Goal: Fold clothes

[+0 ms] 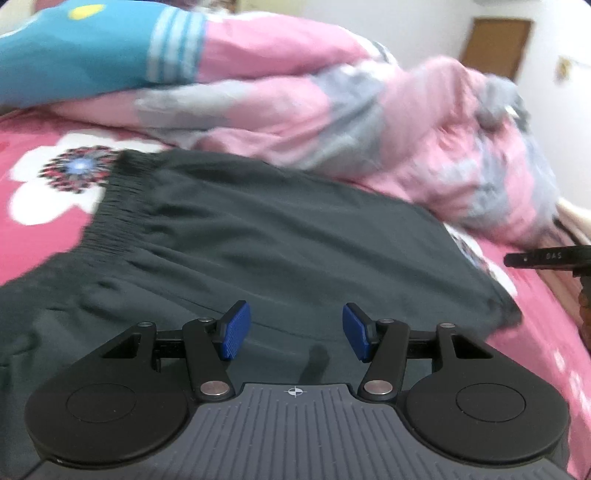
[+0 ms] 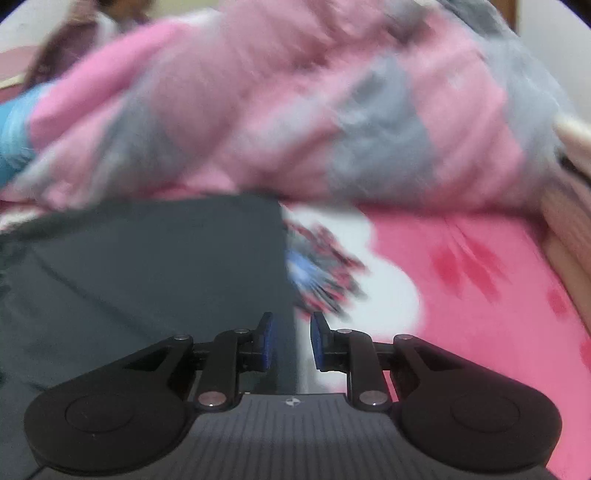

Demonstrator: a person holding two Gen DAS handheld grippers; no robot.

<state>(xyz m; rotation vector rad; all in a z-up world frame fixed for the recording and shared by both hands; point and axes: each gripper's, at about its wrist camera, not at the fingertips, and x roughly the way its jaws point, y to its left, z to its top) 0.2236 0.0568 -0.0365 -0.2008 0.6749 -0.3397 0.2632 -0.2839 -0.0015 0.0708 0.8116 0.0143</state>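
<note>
Your left gripper: jaws spread, empty, over dark shorts | your right gripper: parted, gripping nothing, at shorts' edge | shorts flat on pink bedsheet, beside rumpled quilt.

Black linkage grippers, blue ribbed pads, silver pivot screws, grey ridged body.

I'm working in a home bedroom, over a made-up bed.

Under my cameras lies a pink bedsheet printed with big white flowers, and a rumpled pink-and-grey quilt is heaped along its far side, with a blue striped piece of bedding behind it. Past the bed I see a plain white wall and a brown wooden door.
</note>
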